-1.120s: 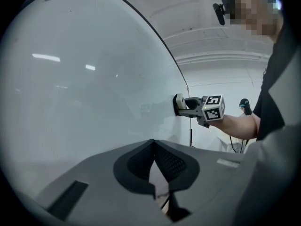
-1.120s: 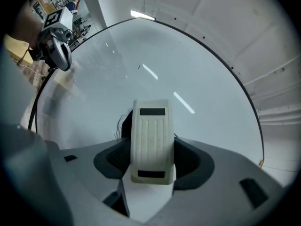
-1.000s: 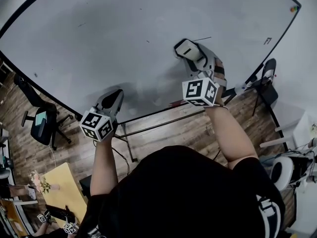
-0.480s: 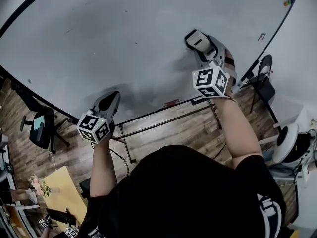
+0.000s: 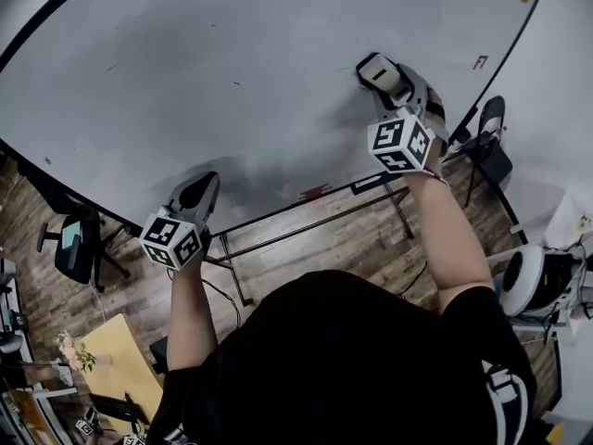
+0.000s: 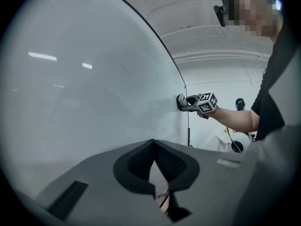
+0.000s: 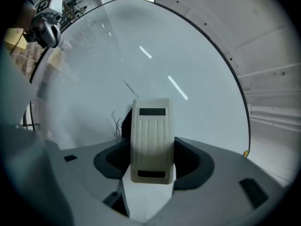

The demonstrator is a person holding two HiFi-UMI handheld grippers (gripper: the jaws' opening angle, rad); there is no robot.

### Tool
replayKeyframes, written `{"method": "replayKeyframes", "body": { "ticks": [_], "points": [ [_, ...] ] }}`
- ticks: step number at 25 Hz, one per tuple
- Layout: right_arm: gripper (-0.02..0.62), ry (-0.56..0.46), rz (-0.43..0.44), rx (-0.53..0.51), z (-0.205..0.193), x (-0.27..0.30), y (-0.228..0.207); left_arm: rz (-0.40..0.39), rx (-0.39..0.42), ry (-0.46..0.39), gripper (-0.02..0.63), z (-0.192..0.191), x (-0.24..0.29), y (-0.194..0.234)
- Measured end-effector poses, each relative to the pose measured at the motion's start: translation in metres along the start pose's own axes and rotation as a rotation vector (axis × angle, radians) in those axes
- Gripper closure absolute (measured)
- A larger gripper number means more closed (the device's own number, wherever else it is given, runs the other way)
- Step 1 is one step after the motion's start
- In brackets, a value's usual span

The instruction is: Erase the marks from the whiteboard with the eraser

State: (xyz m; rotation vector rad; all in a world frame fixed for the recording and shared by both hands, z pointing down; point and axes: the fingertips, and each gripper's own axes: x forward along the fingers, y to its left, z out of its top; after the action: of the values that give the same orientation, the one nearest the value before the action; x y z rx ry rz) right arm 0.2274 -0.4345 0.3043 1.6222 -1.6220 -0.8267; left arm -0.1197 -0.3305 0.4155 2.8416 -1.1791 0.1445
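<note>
1. White ribbed plastic makes up the eraser (image 7: 150,126), as shown in the right gripper view. It is clamped across its sides by the right hand-held gripper (image 7: 150,157), and its far face is set against the whiteboard (image 7: 197,65).
2. Thin dark scribbled marks (image 7: 115,124) are seen just left of the eraser in that view alone, with a fine slanted stroke (image 7: 128,86) above them. In the head view both are hidden behind the eraser and the gripper.
3. In the head view the eraser is placed on the right part of the board, near its right edge and above its lower edge. A few tiny dark flecks (image 5: 236,83) are scattered farther left. A small red smudge (image 5: 313,193) is seen at the lower edge, and what it is cannot be made out.
4. The left hand-held gripper (image 6: 154,171) is shown by its own view to be clenched on nothing, with the jaw tips met. It is held low beside the board, well apart from the eraser.
5. Whether the left gripper touches the board cannot be told from any view.
6. A wooden floor (image 5: 306,248) and an office chair (image 5: 74,239) are shown below the board in the head view only. The board's edges are partly cut off in both gripper views.
</note>
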Motion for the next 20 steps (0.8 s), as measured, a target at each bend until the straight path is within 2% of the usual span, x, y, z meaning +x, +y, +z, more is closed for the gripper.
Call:
{"method": "replayKeyframes", "body": {
  "ticks": [7, 20],
  "points": [
    [0.348, 0.035, 0.002, -0.003, -0.018, 0.01, -0.009, 0.002, -0.002, 0.008, 0.595, 0.0, 0.009, -0.001],
    [0.349, 0.099, -0.028, -0.053, -0.009, 0.009, -0.017, -0.006, -0.004, 0.01, 0.595, -0.002, 0.01, 0.001]
  ]
}}
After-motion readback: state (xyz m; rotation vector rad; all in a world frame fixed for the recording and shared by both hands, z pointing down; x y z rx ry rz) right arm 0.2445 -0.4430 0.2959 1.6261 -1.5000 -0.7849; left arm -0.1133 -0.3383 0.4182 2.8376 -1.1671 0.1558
